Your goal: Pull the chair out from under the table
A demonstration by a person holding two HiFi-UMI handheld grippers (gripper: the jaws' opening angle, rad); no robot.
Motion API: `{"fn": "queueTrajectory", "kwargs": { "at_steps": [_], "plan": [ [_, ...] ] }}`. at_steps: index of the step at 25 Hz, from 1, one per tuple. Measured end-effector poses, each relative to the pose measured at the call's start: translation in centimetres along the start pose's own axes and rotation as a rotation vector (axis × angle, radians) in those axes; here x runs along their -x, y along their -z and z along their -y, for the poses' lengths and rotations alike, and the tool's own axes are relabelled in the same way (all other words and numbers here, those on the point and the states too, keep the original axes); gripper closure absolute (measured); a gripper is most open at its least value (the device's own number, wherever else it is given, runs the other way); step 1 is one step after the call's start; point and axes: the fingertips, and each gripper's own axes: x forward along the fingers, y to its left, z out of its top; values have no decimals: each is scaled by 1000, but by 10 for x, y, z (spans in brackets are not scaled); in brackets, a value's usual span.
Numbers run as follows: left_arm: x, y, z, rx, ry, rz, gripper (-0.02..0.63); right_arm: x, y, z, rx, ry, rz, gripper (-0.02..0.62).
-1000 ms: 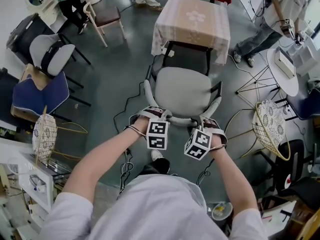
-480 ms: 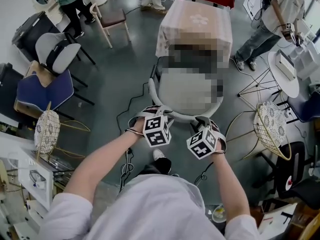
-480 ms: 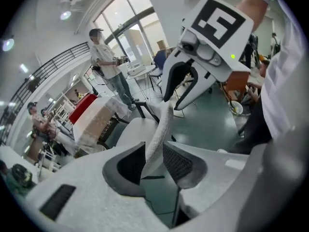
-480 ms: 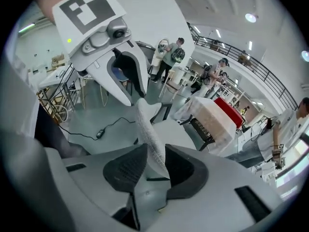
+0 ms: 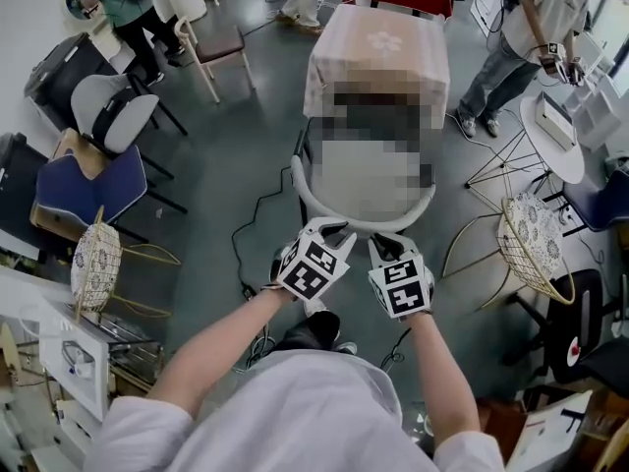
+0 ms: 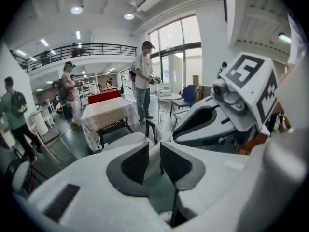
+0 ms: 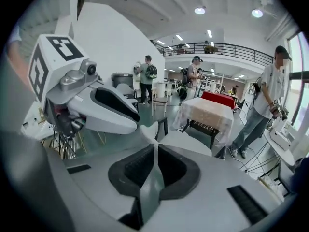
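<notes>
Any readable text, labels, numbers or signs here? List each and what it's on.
No words or numbers are readable in any view.
Cubes on left gripper and right gripper: square marker patterns, not text.
Tablecloth: flower motif, no lettering.
White sheet, head view bottom right: dark marks, too small to read.

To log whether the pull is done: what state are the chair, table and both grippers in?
Table: upright, covered by a cloth.
Chair: upright, out from under the table, not held.
Left gripper: jaws have just been closing, apart, nothing between them.
Right gripper: jaws have just been closing, all but together, nothing between them.
</notes>
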Motion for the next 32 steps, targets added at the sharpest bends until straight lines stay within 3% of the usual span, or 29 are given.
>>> {"fn": "queueTrajectory", "kwargs": {
  "at_steps": [4,8,18,32],
  "plan": [
    [12,-16,6,136,-16,93,555,15,-11,-3,-99,4,72,581],
    [20,-23,14,194,-42,145,600,28,-17,-7,-156,-6,131,592],
    [26,-24,35,217,-54,175,600,47,-10,-11,-206,-1,175,592],
    [33,-23,41,211,-63,169,600,52,-9,-19,-181,-8,165,592]
  ]
}}
